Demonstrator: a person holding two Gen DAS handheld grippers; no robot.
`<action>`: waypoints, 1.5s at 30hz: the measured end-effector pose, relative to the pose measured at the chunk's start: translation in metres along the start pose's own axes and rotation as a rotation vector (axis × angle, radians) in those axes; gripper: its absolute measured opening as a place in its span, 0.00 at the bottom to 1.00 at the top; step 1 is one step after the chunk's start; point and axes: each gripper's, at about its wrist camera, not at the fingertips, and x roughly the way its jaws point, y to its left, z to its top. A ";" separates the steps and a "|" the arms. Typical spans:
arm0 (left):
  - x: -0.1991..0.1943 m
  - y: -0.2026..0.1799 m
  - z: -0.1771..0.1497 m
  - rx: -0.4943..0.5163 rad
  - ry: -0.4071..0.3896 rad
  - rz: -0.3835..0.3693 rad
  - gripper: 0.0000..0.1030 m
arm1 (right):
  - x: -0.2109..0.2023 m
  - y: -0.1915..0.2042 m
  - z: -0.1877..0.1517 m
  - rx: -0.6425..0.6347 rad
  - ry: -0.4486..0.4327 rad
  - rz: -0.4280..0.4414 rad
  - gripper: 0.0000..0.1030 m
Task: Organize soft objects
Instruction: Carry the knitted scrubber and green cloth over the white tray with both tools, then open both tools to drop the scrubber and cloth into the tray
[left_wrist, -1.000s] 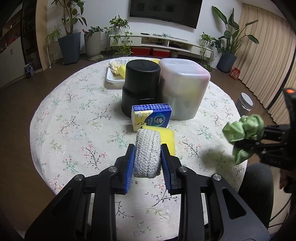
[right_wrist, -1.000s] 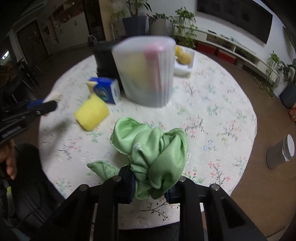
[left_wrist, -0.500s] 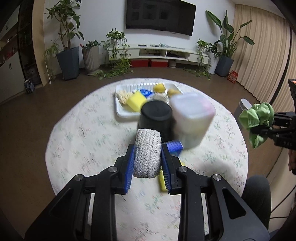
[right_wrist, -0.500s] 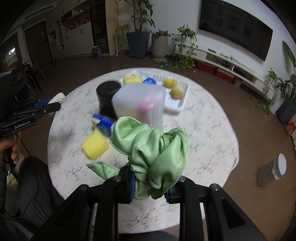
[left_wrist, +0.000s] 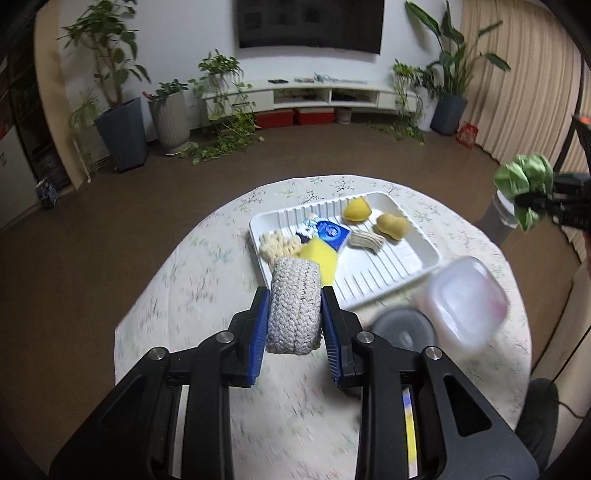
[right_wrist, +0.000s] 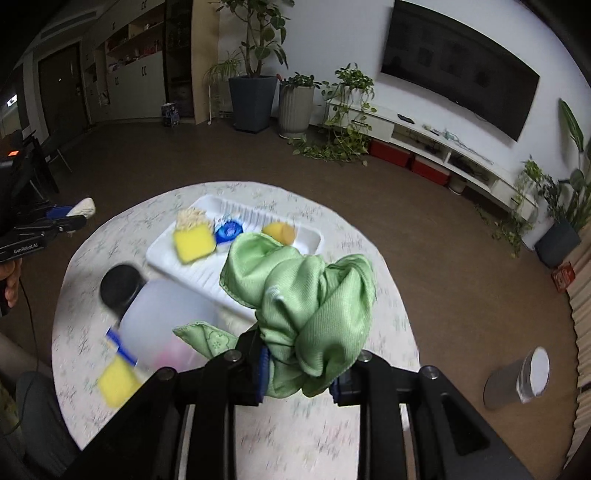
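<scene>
A brown floor (left_wrist: 110, 240) spreads around the round table (left_wrist: 192, 288) with its floral cloth. A dark TV (left_wrist: 309, 24) hangs on the white wall (left_wrist: 192, 33) above a low white shelf unit (left_wrist: 314, 96) holding red boxes (left_wrist: 291, 117). Potted plants (left_wrist: 118, 110) line the wall. Beige curtains (left_wrist: 517, 74) hang at right. Dark cabinets (right_wrist: 125, 81) stand at far left.

Your left gripper (left_wrist: 294, 314) pinches a rough, braided grey rope roll (left_wrist: 294, 305) between ribbed blue pads; your right gripper (right_wrist: 298, 371) grips a green cloth (right_wrist: 306, 306) with a fine, faintly shiny weave. Both tools look like matt black plastic. The far white tray (left_wrist: 424, 242) is glossy ridged plastic, the near-right container (left_wrist: 466, 302) frosted translucent plastic, the tablecloth (left_wrist: 192, 280) matt floral fabric.
</scene>
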 end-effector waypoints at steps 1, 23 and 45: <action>0.008 -0.001 0.005 0.016 0.008 -0.005 0.25 | 0.008 -0.001 0.008 -0.004 0.004 0.008 0.26; 0.157 -0.049 0.047 0.237 0.145 -0.209 0.25 | 0.194 0.020 0.063 -0.087 0.138 0.191 0.26; 0.184 -0.061 0.037 0.248 0.171 -0.188 0.47 | 0.226 0.038 0.046 -0.134 0.158 0.217 0.51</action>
